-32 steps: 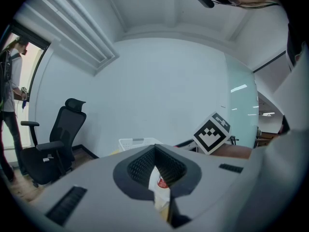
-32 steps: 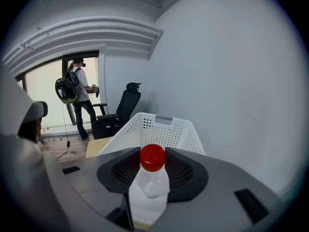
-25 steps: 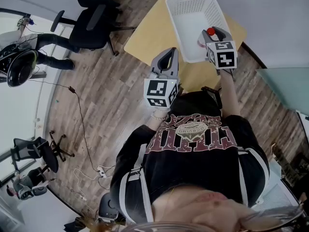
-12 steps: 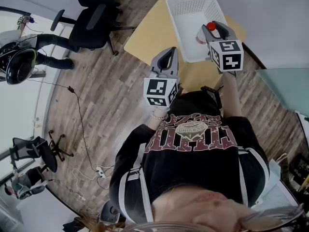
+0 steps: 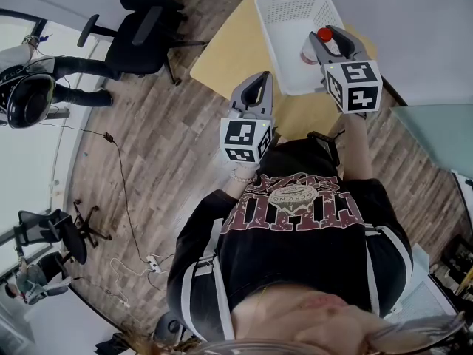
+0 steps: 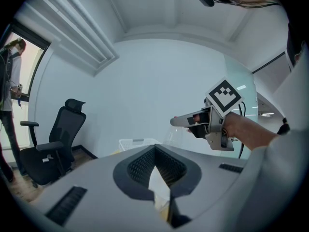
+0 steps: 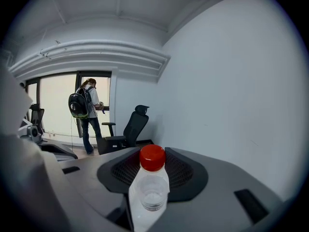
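A clear, smooth plastic bottle (image 7: 149, 191) with a round red cap (image 7: 152, 157) stands clamped upright in the right hand-held gripper (image 5: 330, 44), over the edge of a white perforated basket (image 5: 275, 6) on the pale wooden table (image 5: 229, 54). The left hand-held gripper (image 5: 251, 95), held lower, pinches a crumpled white scrap (image 6: 158, 185).

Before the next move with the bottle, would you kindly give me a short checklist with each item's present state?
1. Right gripper shut on the bottle: ok.
2. Red cap on the bottle: ok.
3. Left gripper shut on the white crumpled piece: ok.
4. Basket upright on the table, nothing seen inside: ok.
5. Bottle's height above the basket: cannot tell.
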Action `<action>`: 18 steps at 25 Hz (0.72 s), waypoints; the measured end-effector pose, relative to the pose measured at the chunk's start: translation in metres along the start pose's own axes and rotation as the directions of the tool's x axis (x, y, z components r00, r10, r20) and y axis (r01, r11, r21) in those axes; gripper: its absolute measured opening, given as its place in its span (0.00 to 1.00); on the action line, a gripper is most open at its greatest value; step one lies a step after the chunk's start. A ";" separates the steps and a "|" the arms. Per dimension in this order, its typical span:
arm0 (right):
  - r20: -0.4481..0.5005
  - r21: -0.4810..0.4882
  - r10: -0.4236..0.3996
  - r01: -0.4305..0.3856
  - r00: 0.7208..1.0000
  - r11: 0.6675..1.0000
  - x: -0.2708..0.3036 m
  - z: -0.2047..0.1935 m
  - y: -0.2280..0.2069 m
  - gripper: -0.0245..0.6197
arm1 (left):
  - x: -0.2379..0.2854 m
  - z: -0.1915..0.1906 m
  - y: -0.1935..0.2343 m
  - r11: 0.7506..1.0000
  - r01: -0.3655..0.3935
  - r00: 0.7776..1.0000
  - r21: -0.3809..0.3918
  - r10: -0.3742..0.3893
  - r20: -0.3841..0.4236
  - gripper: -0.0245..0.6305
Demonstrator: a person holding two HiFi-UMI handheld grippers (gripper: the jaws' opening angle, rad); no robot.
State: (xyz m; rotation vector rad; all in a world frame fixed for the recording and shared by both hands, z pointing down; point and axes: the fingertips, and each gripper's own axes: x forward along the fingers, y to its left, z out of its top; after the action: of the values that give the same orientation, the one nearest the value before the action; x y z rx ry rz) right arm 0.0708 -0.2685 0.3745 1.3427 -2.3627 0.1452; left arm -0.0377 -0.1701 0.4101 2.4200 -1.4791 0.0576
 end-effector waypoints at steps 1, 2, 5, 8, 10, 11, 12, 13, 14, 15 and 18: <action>0.005 -0.002 0.001 -0.001 1.000 1.000 -0.001 0.002 0.001 0.30 | 0.000 0.000 0.001 1.000 0.000 1.000 -0.001 0.000 0.000 0.11; 0.009 -0.005 0.002 -0.002 1.000 1.000 -0.002 0.004 0.001 0.30 | 0.000 -0.001 0.001 1.000 0.000 1.000 -0.001 0.000 0.000 0.11; 0.024 -0.013 0.008 -0.008 1.000 1.000 -0.006 0.010 0.004 0.30 | 0.000 -0.001 0.000 1.000 0.000 1.000 -0.003 0.000 0.003 0.11; 0.038 -0.019 0.018 -0.017 0.999 1.000 -0.011 0.017 0.007 0.30 | -0.002 -0.001 -0.001 1.000 -0.002 1.000 -0.004 0.002 0.005 0.11; 0.047 -0.021 0.029 -0.028 0.998 0.999 -0.012 0.021 0.010 0.30 | -0.002 -0.001 0.001 1.000 -0.004 1.000 -0.005 0.004 0.006 0.11; 0.051 -0.021 0.036 -0.035 0.998 0.999 -0.012 0.023 0.012 0.30 | -0.003 -0.001 0.001 1.000 -0.006 1.000 -0.006 0.006 0.006 0.11; 0.056 -0.022 0.042 -0.041 0.998 0.999 -0.013 0.025 0.014 0.30 | -0.003 -0.002 0.002 1.000 -0.007 1.000 -0.007 0.007 0.006 0.11; 0.061 -0.022 0.048 -0.047 0.997 0.999 -0.013 0.027 0.016 0.30 | -0.004 -0.003 0.003 1.000 -0.009 1.000 -0.007 0.009 0.006 0.11; 0.066 -0.023 0.055 -0.054 0.996 0.998 -0.014 0.029 0.018 0.30 | -0.005 -0.003 0.003 1.000 -0.011 1.000 -0.008 0.011 0.007 0.11; 0.071 -0.026 0.063 -0.061 0.996 0.998 -0.015 0.032 0.021 0.30 | -0.006 -0.003 0.004 1.000 -0.013 1.000 -0.008 0.013 0.007 0.11; 0.087 -0.035 0.086 -0.083 0.993 0.996 -0.016 0.041 0.028 0.30 | -0.007 -0.002 0.008 1.000 -0.022 1.000 -0.011 0.022 0.009 0.11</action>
State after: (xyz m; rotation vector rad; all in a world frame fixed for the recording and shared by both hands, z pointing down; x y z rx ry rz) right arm 0.0416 -0.2528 0.3346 1.2595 -2.4860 0.0745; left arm -0.0478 -0.1666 0.4121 2.3989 -1.5060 0.0429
